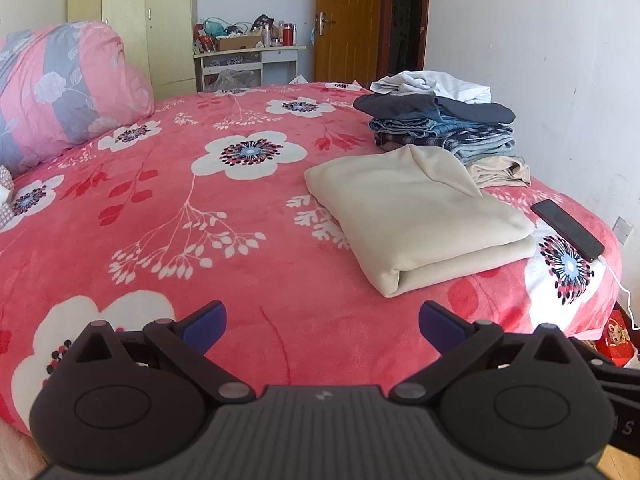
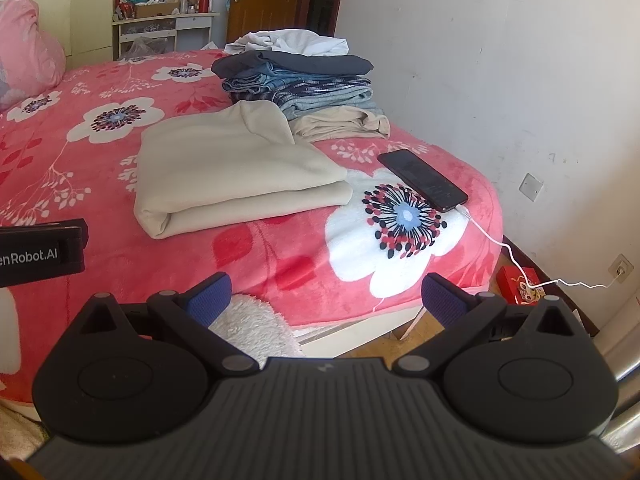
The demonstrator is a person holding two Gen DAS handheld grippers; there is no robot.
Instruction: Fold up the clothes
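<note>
A folded cream garment [image 1: 420, 216] [image 2: 236, 172] lies flat on the pink floral bedspread [image 1: 200, 216] [image 2: 80, 152]. Behind it stands a stack of folded clothes [image 1: 440, 128] [image 2: 296, 80] in blue, dark and beige, topped by a crumpled white piece [image 1: 432, 85] [image 2: 288, 42]. My left gripper [image 1: 322, 326] hovers open over the bed's near edge, short of the cream garment, with nothing between its fingers. My right gripper [image 2: 326, 300] is open too, held back over the bed's edge and the floor, empty. The left gripper's body [image 2: 40, 250] shows at the left edge of the right wrist view.
A black phone [image 1: 566, 230] [image 2: 422, 180] lies on the bed right of the cream garment, with a white cable [image 2: 520, 268] running to a wall socket. A pink quilt bundle [image 1: 60, 92] sits far left. Wardrobe, cluttered desk [image 1: 248, 52] and a brown door stand beyond.
</note>
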